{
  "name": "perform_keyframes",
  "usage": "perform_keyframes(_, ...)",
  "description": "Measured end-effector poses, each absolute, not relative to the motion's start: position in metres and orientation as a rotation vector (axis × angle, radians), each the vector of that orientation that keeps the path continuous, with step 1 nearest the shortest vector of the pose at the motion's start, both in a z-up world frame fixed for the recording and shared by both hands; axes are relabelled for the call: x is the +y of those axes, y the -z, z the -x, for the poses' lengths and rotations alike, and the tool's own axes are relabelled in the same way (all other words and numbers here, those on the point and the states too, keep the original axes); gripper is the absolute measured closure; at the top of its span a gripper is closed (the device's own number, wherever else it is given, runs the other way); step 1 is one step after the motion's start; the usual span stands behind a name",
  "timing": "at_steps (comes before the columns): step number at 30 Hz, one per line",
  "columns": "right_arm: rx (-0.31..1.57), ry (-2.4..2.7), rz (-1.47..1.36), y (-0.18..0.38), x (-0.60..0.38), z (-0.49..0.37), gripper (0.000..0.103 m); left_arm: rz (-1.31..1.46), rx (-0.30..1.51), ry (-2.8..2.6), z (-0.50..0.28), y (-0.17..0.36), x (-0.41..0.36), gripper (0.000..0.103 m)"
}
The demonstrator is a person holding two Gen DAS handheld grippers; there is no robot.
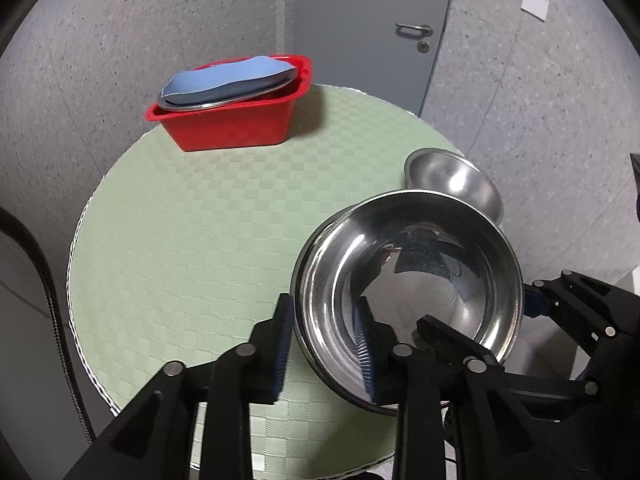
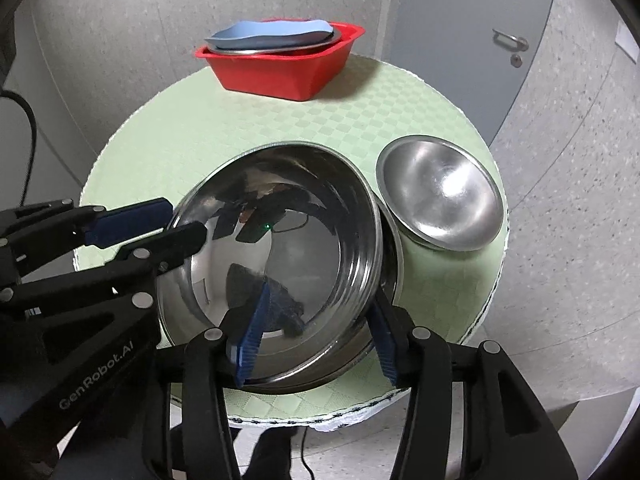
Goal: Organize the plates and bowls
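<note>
A large shiny steel bowl (image 1: 420, 280) (image 2: 280, 240) sits tilted inside a second steel bowl (image 2: 396, 256) near the front of the round table. My left gripper (image 1: 323, 304) (image 2: 184, 220) straddles its left rim, one pad outside and one inside, and the pads do not press on it. My right gripper (image 2: 320, 296) straddles the near rim with its blue pads wide apart. A smaller steel bowl (image 1: 452, 184) (image 2: 440, 208) rests just to the right. At the back, a red tub (image 1: 232, 128) (image 2: 280, 72) holds a steel plate (image 1: 224, 102) (image 2: 280, 50) under a wavy blue plate (image 1: 224, 80) (image 2: 272, 34).
The table wears a pale green checked cloth (image 1: 200, 220) (image 2: 200, 120) and its front edge lies just under the grippers. A grey door (image 1: 360, 20) (image 2: 480, 20) stands behind the table. A black cable (image 2: 28, 120) hangs at the left.
</note>
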State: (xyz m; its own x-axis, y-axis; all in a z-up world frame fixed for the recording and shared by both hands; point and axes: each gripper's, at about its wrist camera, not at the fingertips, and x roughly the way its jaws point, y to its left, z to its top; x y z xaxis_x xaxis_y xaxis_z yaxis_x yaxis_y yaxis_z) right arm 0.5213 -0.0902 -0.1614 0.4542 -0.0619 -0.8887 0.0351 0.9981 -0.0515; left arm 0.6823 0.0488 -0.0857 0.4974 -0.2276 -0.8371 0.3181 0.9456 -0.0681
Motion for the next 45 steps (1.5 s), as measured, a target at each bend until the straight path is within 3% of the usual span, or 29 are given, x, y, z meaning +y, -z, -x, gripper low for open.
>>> perform_keyframes(4,1.088,0.037,0.005,0.159,-0.092,-0.517,0.044,-0.090,1.004,0.320,-0.683,0.086,0.047,0.072)
perform_keyframes(12,1.046,-0.005,-0.053,0.149,-0.102,-0.508,0.044,-0.066,0.998,0.313,-0.685,0.079,0.045,0.068)
perform_keyframes(15,1.014,0.034,-0.060,0.141,-0.112,-0.506,0.033,-0.075,0.978,0.317,-0.686,0.069,0.043,0.062)
perform_keyframes(20,1.009,0.041,-0.170,0.145,-0.141,-0.511,0.032,-0.090,0.962,0.359,-0.696,0.056,0.031,0.059)
perform_keyframes(22,0.992,0.058,-0.204,0.144,-0.153,-0.511,0.032,-0.103,0.955,0.384,-0.705,0.053,0.024,0.050)
perform_keyframes(26,0.950,0.131,-0.286,0.138,-0.184,-0.512,0.032,-0.113,0.952,0.440,-0.732,0.049,0.003,0.049)
perform_keyframes(30,0.940,0.216,-0.327,0.135,-0.215,-0.515,0.032,-0.120,0.982,0.501,-0.766,0.056,-0.019,0.039)
perform_keyframes(42,0.989,0.290,-0.463,0.168,-0.253,-0.545,0.032,-0.205,1.169,0.543,-0.852,0.112,-0.060,0.037)
perform_keyframes(45,1.018,0.277,-0.488,0.179,-0.255,-0.553,0.038,-0.244,1.207,0.539,-0.870,0.123,-0.070,0.050)
